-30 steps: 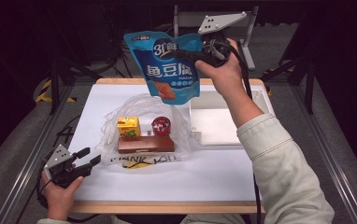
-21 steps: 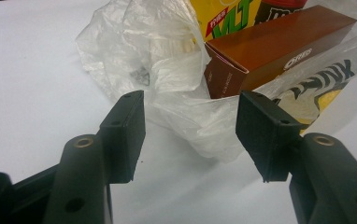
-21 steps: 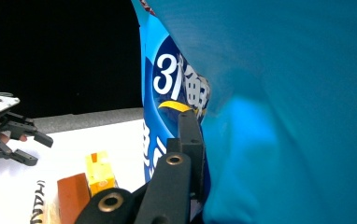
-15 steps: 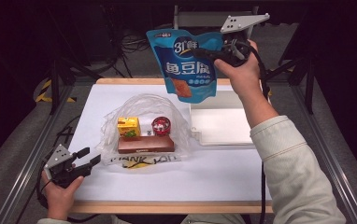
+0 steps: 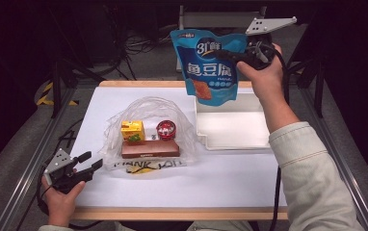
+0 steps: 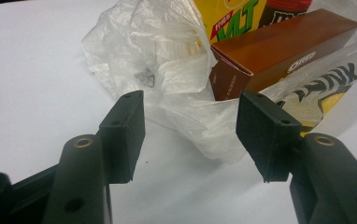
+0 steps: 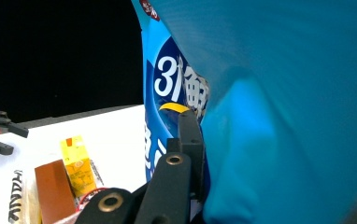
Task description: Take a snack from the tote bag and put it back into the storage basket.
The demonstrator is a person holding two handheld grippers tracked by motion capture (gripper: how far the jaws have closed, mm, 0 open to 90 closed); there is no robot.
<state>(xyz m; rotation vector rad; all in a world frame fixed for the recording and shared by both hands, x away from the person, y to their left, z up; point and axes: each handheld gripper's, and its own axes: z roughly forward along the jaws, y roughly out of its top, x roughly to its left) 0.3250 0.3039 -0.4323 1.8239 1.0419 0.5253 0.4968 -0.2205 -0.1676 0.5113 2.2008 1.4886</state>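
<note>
A blue snack pouch (image 5: 206,67) hangs in the air above the back edge of the white tray (image 5: 232,130). My right gripper (image 5: 230,55) is shut on its upper right side; in the right gripper view the pouch (image 7: 260,93) presses against the one black finger (image 7: 190,135) that shows. A clear plastic bag (image 5: 148,110) lies mid-table with a yellow carton (image 5: 132,131), a red round tin (image 5: 166,130) and a brown box (image 5: 150,149) on it. My left gripper (image 5: 88,161) rests open at the front left, its jaws (image 6: 190,126) facing the bag's edge (image 6: 167,70) and the brown box (image 6: 279,51).
The white table top (image 5: 220,183) has bare room in front of the tray and the bag. Dark metal rails (image 5: 28,159) run along both sides of the table. Cables lie on the floor behind it.
My right hand has carried the blue pouch to the right, from above the bag to above the tray's back edge. The left gripper has stayed put.
</note>
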